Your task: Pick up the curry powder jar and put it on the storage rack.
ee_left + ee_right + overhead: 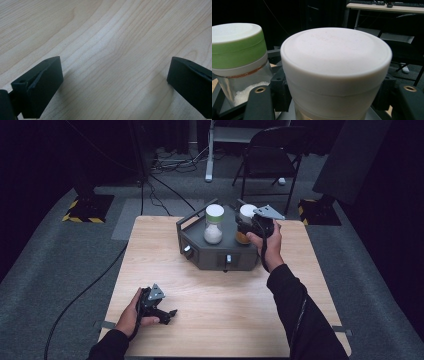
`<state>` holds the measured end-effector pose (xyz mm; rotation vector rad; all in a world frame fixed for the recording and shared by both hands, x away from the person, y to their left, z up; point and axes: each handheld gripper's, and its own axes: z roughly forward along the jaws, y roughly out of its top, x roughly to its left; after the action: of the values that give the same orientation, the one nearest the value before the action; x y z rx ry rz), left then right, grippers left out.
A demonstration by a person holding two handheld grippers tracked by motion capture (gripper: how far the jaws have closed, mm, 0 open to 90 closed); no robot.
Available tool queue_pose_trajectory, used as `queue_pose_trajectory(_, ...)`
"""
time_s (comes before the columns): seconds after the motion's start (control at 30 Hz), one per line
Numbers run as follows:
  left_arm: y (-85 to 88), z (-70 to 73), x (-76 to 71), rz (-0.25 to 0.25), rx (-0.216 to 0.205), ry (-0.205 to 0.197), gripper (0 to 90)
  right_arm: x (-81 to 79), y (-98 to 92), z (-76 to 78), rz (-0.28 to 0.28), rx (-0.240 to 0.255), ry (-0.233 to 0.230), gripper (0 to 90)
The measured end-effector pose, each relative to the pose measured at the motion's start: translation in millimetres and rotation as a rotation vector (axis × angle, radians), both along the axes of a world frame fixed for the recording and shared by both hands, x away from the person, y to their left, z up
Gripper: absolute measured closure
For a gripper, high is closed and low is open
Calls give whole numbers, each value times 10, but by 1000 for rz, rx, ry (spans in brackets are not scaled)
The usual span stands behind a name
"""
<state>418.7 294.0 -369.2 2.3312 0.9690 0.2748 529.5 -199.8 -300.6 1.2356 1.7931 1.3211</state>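
A dark grey carrier (210, 257) with a handle stands at the far middle of the wooden table (220, 315). In it stands a clear jar with a green-banded lid (214, 224) (239, 50), part full of white powder. Beside it is a white-lidded jar (246, 213) (335, 65) with orange contents. My right gripper (245, 227) (334, 100) is shut on that white-lidded jar, one jaw on each side below the lid. My left gripper (171, 314) (115, 82) rests low over the near left of the table, open, with bare wood between its jaws.
A black folding chair (272, 150) and a desk leg (209, 155) stand on the floor beyond the table. Cables (165, 195) run across the grey carpet. Black-and-yellow striped stand bases (87, 210) sit at the far left and far right.
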Motion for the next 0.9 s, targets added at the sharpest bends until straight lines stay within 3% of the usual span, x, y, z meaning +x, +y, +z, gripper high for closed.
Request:
queue_pose_trajectory(0.37, 0, 0, 0, 0, 0, 0, 3, 12, 47, -23, -3, -25, 10, 324)
queue_pose_trajectory(0.9, 0, -1, 0, 0, 0, 0, 3, -25, 90, -100, -3, -45, -33, 319)
